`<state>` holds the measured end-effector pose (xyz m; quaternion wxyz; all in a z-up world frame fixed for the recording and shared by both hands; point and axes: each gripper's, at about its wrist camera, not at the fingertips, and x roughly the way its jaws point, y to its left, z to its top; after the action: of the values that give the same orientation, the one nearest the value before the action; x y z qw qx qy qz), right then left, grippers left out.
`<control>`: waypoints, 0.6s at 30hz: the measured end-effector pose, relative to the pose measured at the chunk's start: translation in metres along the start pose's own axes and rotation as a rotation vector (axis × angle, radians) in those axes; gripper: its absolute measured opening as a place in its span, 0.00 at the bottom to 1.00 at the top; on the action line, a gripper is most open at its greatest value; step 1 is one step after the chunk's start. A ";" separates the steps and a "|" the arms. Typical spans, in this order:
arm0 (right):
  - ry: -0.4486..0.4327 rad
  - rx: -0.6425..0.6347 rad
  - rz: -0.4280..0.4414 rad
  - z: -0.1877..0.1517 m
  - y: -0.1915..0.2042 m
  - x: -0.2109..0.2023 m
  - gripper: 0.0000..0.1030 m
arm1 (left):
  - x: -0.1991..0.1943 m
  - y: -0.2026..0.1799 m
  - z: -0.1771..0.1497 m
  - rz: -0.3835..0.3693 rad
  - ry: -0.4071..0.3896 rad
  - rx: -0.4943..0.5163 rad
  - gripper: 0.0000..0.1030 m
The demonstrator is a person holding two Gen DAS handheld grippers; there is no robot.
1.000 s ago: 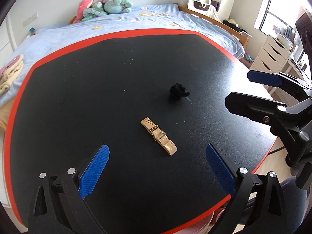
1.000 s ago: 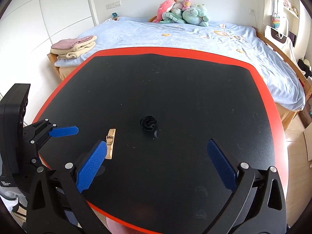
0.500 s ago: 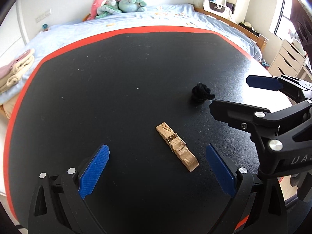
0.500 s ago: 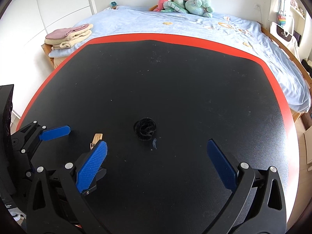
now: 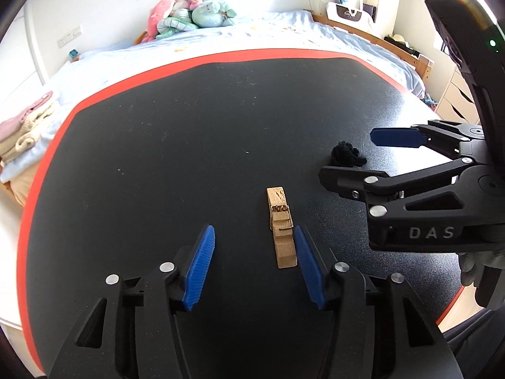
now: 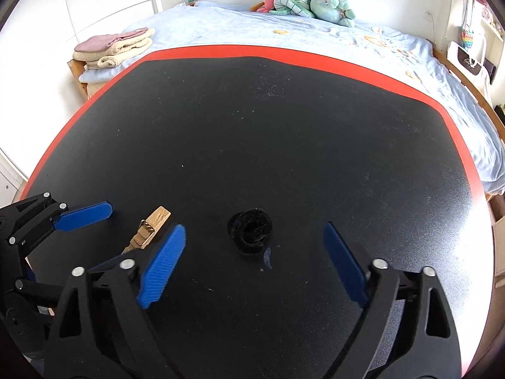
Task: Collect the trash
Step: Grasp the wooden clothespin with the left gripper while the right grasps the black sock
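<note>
The left gripper [image 5: 254,263] is closing around the wooden clothespin [image 5: 281,229] but is off-centre, so centre it first. The right gripper [image 6: 254,263], also narrowing and empty, should drop squarely over the black coil [image 6: 251,232].

Two pieces of trash lie on the one black table [image 6: 284,126]: one wooden clothespin [image 5: 281,225] at lower centre of the left view and one black curled scrap [image 6: 251,232] at lower centre of the right view. Two grippers are in view, each with two blue pads. One bed [image 6: 315,38] fills the upper frame, bearing one cluster of plush toys [image 6: 311,1] and one stack of folded towels [image 6: 115,45]
</note>
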<state>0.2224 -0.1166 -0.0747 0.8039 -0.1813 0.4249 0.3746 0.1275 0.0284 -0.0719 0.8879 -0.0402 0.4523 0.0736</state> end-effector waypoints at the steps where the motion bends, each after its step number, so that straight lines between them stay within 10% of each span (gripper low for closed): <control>1: 0.002 0.001 0.002 0.000 0.000 0.001 0.71 | 0.000 0.000 0.001 -0.008 0.000 0.003 0.43; 11: 0.003 -0.004 0.006 -0.001 0.000 0.001 0.24 | 0.002 -0.005 0.007 -0.064 0.004 0.030 0.11; 18: -0.002 0.002 0.008 -0.006 -0.001 -0.006 0.20 | 0.001 -0.011 0.005 -0.081 0.002 0.053 0.11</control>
<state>0.2173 -0.1234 -0.0733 0.8029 -0.1782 0.4254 0.3776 0.1342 0.0186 -0.0697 0.8905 -0.0351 0.4528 0.0258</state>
